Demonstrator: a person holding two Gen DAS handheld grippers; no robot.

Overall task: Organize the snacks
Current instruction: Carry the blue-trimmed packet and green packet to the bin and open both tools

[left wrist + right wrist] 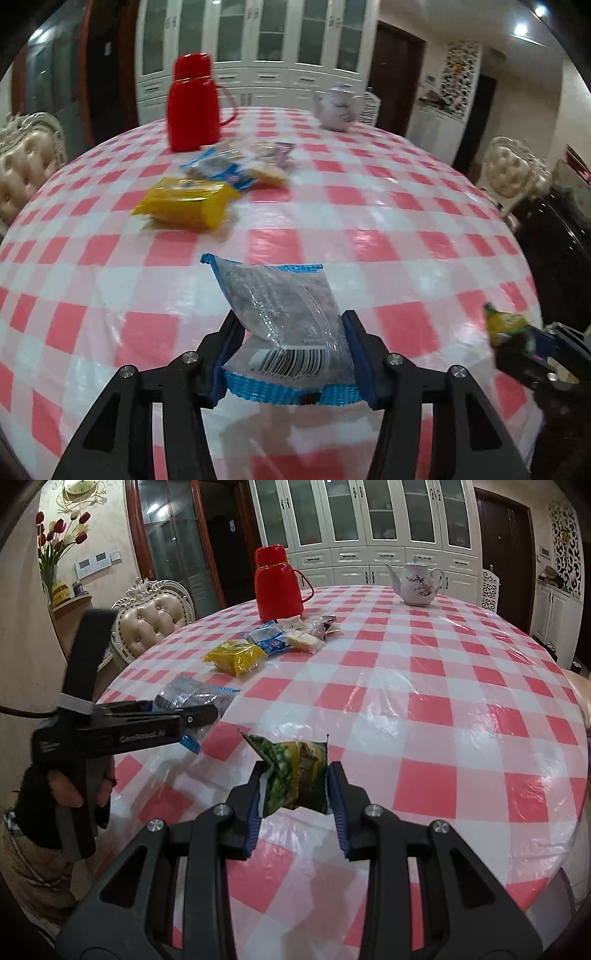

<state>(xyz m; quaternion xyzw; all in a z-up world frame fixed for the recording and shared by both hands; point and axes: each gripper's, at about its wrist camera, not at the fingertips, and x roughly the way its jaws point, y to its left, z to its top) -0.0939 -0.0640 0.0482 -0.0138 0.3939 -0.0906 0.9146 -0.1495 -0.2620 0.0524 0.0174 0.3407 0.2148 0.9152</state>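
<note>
Two claws each clamp a snack packet: left claw (291,332) blue-edged packet (280,317), right claw (297,786) green packet (295,771); snack pile (273,642) ahead.

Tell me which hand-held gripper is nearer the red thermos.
Left, narrowly. The left hand-held gripper, holding a blue-edged packet, faces the red thermos past the snack pile; the right hand-held gripper sits slightly farther back.

Pink-and-white checked tablecloth (424,709), red flask (279,583), white teapot with pink flowers (417,585), yellow packet (184,203), clear blue-edged packet (284,332), green-and-yellow packet (295,775), black grippers with blue pads (338,805)
</note>
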